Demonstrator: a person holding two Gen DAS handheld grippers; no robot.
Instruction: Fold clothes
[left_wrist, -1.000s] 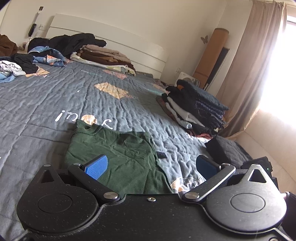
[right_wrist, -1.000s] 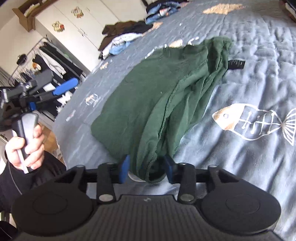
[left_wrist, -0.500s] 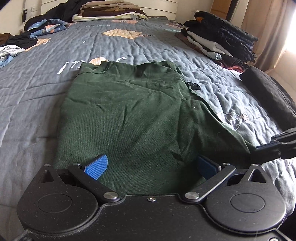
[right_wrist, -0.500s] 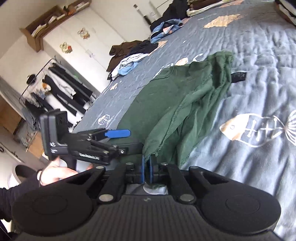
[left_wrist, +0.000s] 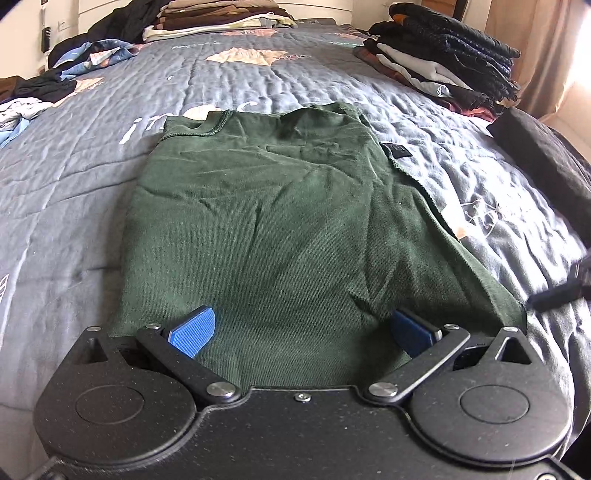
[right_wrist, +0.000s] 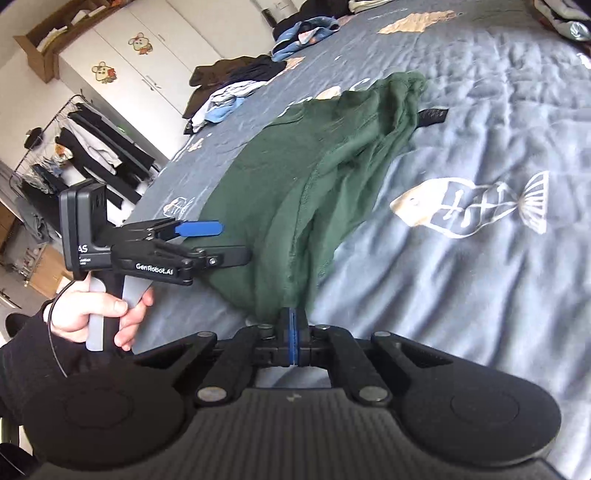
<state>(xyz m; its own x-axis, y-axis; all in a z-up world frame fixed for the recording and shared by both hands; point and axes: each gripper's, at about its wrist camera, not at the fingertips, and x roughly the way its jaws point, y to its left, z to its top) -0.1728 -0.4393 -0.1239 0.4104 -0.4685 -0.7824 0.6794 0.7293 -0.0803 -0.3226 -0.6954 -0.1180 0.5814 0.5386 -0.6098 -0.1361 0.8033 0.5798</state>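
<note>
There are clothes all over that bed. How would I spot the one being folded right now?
Start with the grey-blue quilt printed with fish skeletons. Folded stacks and loose heaps lie along its far edges, but the dark green shirt lies alone, spread out in the middle. It is the only green garment, and the right tool pinches its near corner.

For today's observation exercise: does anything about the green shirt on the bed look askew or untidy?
Yes. The green shirt lies flat on its left but its right side is bunched in a lifted ridge, pinched at the hem by the right gripper. A black label sticks out onto the bedspread.
</note>
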